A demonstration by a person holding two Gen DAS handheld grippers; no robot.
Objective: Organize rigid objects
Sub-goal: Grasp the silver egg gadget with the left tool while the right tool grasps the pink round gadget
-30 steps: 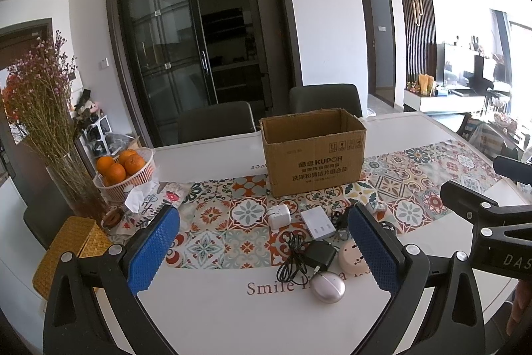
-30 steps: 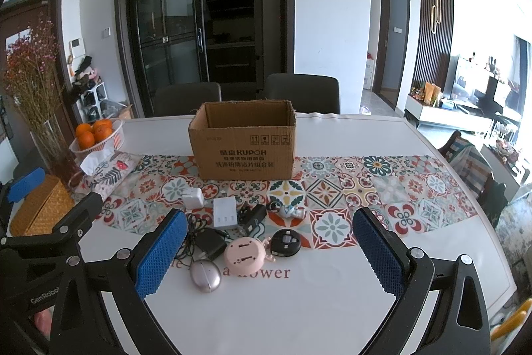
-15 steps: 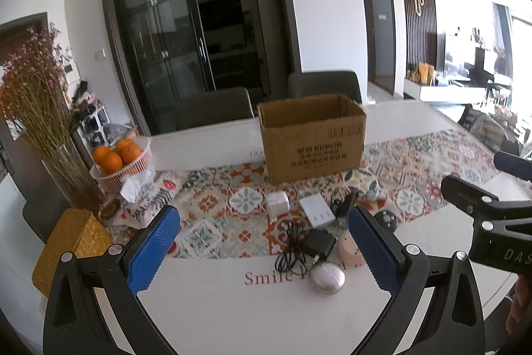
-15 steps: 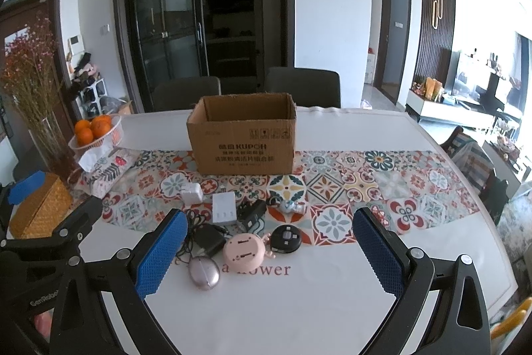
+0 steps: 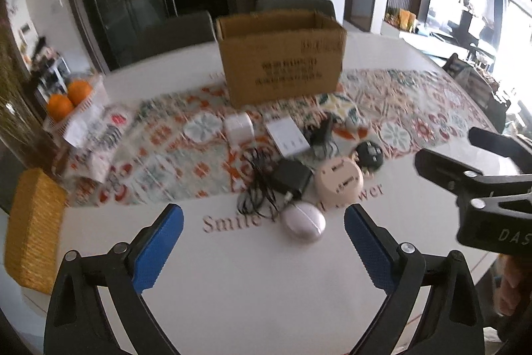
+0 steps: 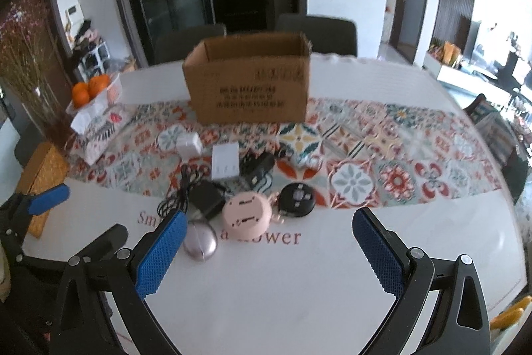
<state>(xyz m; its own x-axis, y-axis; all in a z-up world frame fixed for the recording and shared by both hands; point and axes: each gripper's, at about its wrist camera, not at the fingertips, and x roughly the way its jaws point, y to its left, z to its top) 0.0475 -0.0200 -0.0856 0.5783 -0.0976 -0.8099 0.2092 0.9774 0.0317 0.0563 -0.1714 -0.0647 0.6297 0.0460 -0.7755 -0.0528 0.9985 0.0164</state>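
I am holding my left claw (image 5: 262, 232) and my right claw (image 6: 267, 233) above the near edge of the white counter (image 6: 272, 285), both angled downward. The left claw is standing wide, its jaws having just been closing slightly, with nothing between the blue pads (image 5: 158, 250). The right claw is also standing wide and is gripping nothing.

The rigid objects are lying in a loose cluster ahead of both claws, where the white surface meets the patterned tile-print runner (image 6: 382, 162):
- a silver oval mouse (image 6: 200, 243), nearest to me, just beside the right claw's left finger;
- a pink round plastic device (image 6: 246, 215), touching a black round device (image 6: 297, 199) on its right;
- a black power adapter with a coiled black cable (image 6: 204, 198);
- a white flat rectangular hub (image 6: 225, 165) and a white cube charger (image 6: 189, 144) on the runner;
- a second black plug (image 6: 257, 168) beside the hub.

An open brown cardboard box (image 6: 247, 79) is standing upright behind the cluster, well apart from both claws. A basket of oranges (image 6: 91, 87) and a yellow woven box (image 5: 31, 228) are sitting at the left edge.
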